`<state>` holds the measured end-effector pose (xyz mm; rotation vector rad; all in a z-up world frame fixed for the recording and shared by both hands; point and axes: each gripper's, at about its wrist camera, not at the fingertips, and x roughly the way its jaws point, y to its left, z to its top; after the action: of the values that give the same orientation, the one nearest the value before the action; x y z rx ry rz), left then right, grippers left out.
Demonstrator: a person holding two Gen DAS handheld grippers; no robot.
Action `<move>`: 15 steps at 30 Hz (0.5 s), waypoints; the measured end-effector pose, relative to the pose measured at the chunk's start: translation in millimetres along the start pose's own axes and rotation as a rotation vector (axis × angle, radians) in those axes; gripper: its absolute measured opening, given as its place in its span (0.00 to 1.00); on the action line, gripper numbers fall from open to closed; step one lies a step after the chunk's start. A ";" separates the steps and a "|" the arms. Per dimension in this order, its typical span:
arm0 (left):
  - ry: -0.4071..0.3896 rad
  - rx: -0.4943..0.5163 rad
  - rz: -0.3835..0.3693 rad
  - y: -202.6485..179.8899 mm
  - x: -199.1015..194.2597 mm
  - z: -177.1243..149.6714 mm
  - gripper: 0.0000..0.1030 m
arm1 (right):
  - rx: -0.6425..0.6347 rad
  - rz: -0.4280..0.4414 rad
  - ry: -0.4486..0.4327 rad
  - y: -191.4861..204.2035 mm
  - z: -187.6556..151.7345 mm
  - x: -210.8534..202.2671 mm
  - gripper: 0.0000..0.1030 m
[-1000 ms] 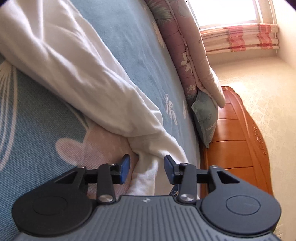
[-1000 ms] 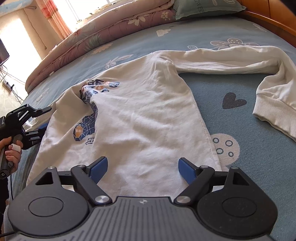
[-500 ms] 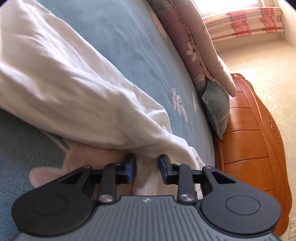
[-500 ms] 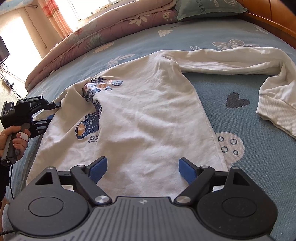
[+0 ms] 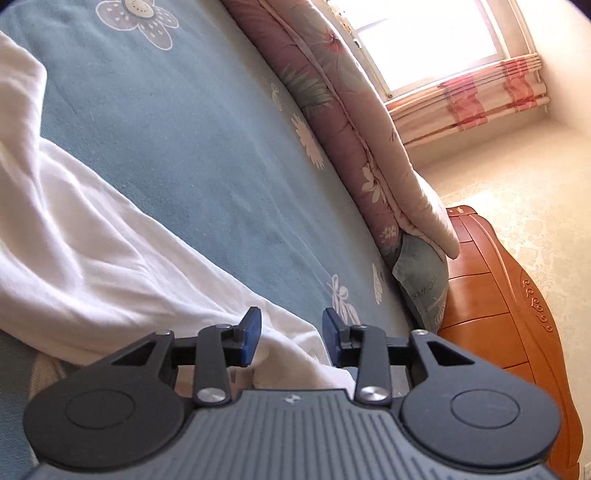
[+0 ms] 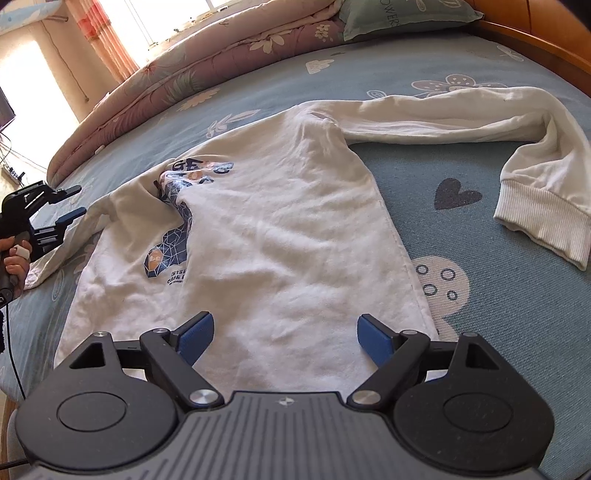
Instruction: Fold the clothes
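The white sweatshirt (image 6: 280, 229) lies spread on the blue bedspread (image 6: 498, 332), print side up, with a pucker running through the printed design; it isn't folded, whichever stage this is. One sleeve (image 6: 461, 122) stretches out toward the headboard side and doubles back to its ribbed cuff (image 6: 543, 225); the other sleeve (image 5: 110, 258) trails toward the left gripper (image 5: 291, 338), whose jaws stand apart with cloth lying between them, not pinched. The right gripper (image 6: 284, 334) hovers over the hem with its jaws spread wide, holding nothing. Both sleeves and the body are yet to be brought in. No basket, drawer or other container is in sight (only a rolled quilt (image 6: 184, 74) and a pillow (image 6: 399, 18) along the far edge).
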<state>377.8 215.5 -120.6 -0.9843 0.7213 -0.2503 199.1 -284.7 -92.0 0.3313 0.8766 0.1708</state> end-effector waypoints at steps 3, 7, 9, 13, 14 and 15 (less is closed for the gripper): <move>0.072 0.036 -0.015 -4.3 -0.7 -16.2 0.35 | -0.011 -0.007 0.000 3.8 0.6 1.9 0.86; 0.179 0.085 0.029 -6.5 17.5 -44.5 0.35 | -0.026 0.001 0.005 9.0 1.1 2.2 0.86; 0.194 0.120 0.072 -5.7 27.3 -53.3 0.35 | -0.031 0.000 0.005 10.1 1.1 0.8 0.86; 0.167 0.112 0.048 0.1 37.3 -56.3 0.35 | -0.028 -0.003 -0.001 8.4 -0.3 -2.7 0.86; 0.159 0.117 0.063 -0.2 35.4 -55.6 0.34 | -0.025 -0.004 0.001 7.2 -1.0 -2.4 0.86; 0.151 0.124 0.083 -0.7 32.6 -54.8 0.28 | -0.020 -0.005 0.002 5.9 -2.0 -1.7 0.86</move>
<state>366.2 162.0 -153.3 -0.8215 0.8716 -0.2956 196.4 -279.2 -89.8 0.3100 0.8770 0.1751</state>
